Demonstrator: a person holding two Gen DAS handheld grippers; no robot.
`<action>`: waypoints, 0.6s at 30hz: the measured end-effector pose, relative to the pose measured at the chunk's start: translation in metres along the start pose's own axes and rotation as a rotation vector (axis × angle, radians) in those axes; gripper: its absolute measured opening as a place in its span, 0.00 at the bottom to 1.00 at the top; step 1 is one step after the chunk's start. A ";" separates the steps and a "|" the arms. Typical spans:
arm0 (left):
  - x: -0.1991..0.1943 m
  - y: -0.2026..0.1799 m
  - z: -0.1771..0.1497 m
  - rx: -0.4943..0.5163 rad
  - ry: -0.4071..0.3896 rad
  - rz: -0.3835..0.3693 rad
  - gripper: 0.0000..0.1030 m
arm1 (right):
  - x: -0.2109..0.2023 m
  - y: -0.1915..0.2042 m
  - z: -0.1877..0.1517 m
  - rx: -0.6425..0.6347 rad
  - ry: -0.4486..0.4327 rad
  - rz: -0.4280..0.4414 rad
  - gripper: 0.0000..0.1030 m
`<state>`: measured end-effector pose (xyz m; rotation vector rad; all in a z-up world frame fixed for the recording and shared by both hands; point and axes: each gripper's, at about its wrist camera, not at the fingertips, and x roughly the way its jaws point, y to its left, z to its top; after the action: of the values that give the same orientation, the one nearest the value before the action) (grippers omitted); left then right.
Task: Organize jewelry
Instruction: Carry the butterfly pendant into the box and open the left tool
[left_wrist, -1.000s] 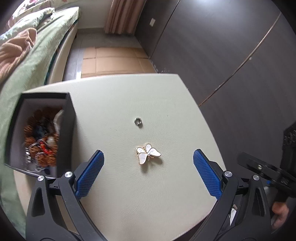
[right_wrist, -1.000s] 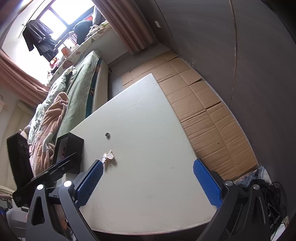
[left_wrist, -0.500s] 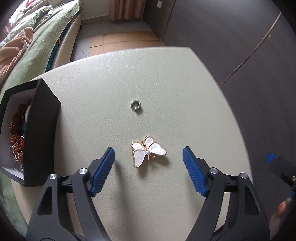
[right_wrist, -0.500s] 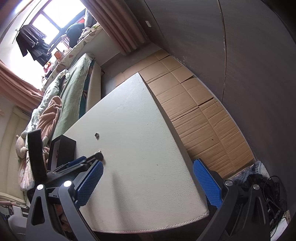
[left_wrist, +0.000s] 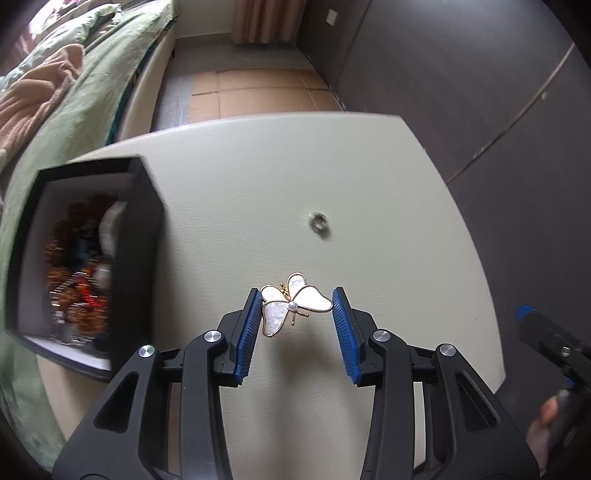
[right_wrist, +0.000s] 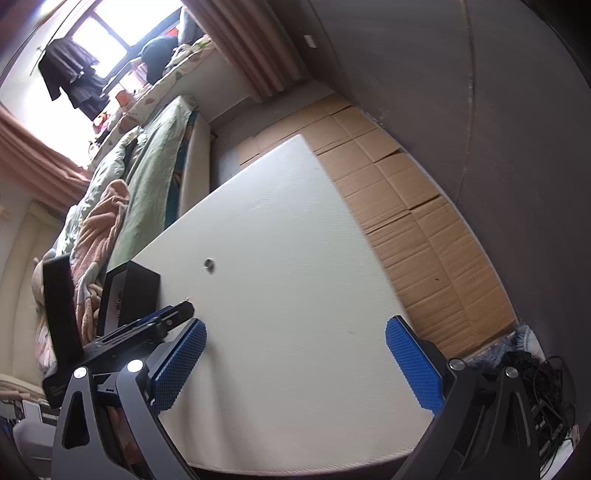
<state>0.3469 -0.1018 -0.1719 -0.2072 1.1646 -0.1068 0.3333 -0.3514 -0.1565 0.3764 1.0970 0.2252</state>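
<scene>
A white and gold butterfly brooch (left_wrist: 291, 306) sits between the blue pads of my left gripper (left_wrist: 297, 310). The pads touch both its wing tips, so the gripper is shut on it, at or just above the cream table (left_wrist: 258, 192). A small silver ring (left_wrist: 318, 223) lies on the table beyond it, also in the right wrist view (right_wrist: 209, 264). A black jewelry box (left_wrist: 140, 258) holding beaded pieces stands open at the left. My right gripper (right_wrist: 295, 354) is open and empty over the table's near part.
The left gripper shows in the right wrist view (right_wrist: 162, 321) next to the black box (right_wrist: 129, 291). A bed with green bedding (left_wrist: 85, 92) runs along the table's left side. Cardboard floor (right_wrist: 424, 236) and a dark wall lie to the right.
My left gripper has moved forward and down to the brooch and closed its jaws from wide open onto the wing tips. The right gripper has stayed open and shifted only slightly.
</scene>
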 end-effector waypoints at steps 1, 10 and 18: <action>-0.005 0.004 0.001 -0.006 -0.008 -0.006 0.39 | 0.003 0.005 0.001 -0.008 0.002 0.005 0.93; -0.054 0.051 0.014 -0.064 -0.086 -0.027 0.39 | 0.031 0.056 0.017 -0.083 0.036 0.029 0.76; -0.079 0.097 0.018 -0.127 -0.128 -0.016 0.39 | 0.066 0.090 0.032 -0.105 0.122 0.038 0.49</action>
<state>0.3305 0.0098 -0.1153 -0.3308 1.0427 -0.0335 0.3920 -0.2506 -0.1615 0.2929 1.1930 0.3421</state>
